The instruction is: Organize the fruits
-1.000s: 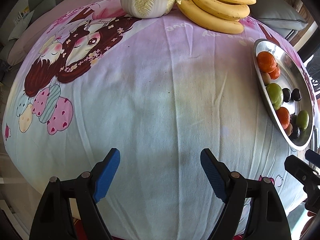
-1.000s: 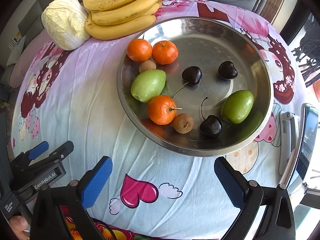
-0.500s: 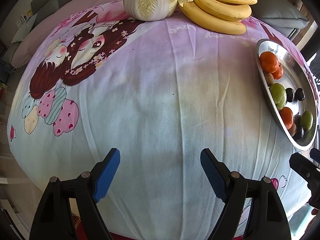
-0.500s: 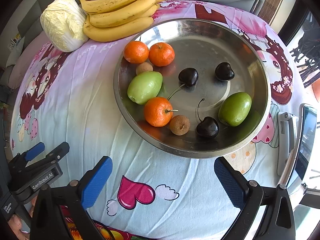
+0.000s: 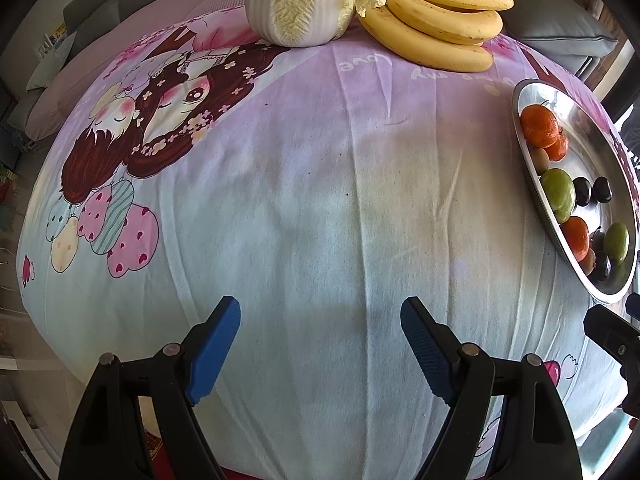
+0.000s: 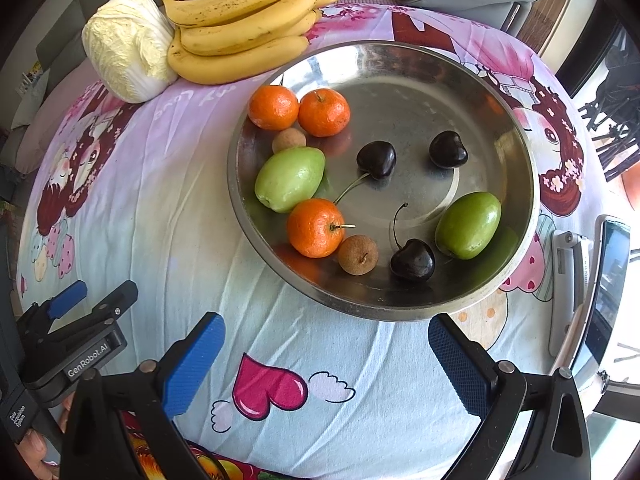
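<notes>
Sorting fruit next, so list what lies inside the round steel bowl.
Inside the round steel bowl: three orange mandarins, two green oval fruits, three dark cherries and two small brown longans. Whatever sits beneath each fruit is covered.

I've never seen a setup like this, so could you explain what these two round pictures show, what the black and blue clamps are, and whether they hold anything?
No robot here: a person carries a hand-held clamp in each hand, each with a wide-angle camera looking along its jaws. One picture is from the left gripper, the other from the right gripper; the left one also shows at the lower left of the right picture. Both stand open over the cartoon-print cloth and hold nothing. On the cloth stands a metal bowl with three oranges, two green fruits, three dark cherries and two small brown fruits. Behind it lie a bunch of bananas and a cabbage.
</notes>
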Motion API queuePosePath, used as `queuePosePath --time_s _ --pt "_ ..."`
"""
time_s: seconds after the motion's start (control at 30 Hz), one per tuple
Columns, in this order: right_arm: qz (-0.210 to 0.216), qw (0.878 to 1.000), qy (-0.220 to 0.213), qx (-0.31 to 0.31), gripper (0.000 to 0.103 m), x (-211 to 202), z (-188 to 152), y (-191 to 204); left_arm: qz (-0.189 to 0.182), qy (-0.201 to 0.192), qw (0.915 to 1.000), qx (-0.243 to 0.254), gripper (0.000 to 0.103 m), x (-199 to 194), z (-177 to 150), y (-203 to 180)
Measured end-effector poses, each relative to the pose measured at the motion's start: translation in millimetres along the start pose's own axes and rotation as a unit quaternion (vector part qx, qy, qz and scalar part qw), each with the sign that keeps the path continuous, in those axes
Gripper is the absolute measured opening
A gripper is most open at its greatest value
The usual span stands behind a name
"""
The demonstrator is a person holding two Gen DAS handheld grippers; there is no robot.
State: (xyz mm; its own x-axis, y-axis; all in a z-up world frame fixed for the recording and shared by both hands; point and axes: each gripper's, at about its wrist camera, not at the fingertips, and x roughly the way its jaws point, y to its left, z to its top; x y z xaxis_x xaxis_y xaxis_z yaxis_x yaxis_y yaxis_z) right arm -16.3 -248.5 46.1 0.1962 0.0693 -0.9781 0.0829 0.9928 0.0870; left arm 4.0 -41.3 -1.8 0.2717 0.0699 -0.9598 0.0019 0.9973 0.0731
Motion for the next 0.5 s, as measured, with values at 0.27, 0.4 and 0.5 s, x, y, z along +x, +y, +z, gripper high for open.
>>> queuePosePath --time_s 0.27,0.4,0.5 --pt "0.000 1.000 0.004 -0.005 0.103 1.9 0.1 3.3 -0.006 0.001 1.0000 0.001 0.083 1.9 -0.2 1.2" --pt "-0.003 1.000 0.006 -0.008 0.103 2.7 0.8 4.3 -0.007 0.000 1.0000 0.000 0.083 1.9 -0.8 1.0" --pt "-0.005 1.000 0.007 -0.009 0.103 2.8 0.9 4.7 -0.008 -0.001 1.0000 0.001 0.083 2.5 0.0 1.9"
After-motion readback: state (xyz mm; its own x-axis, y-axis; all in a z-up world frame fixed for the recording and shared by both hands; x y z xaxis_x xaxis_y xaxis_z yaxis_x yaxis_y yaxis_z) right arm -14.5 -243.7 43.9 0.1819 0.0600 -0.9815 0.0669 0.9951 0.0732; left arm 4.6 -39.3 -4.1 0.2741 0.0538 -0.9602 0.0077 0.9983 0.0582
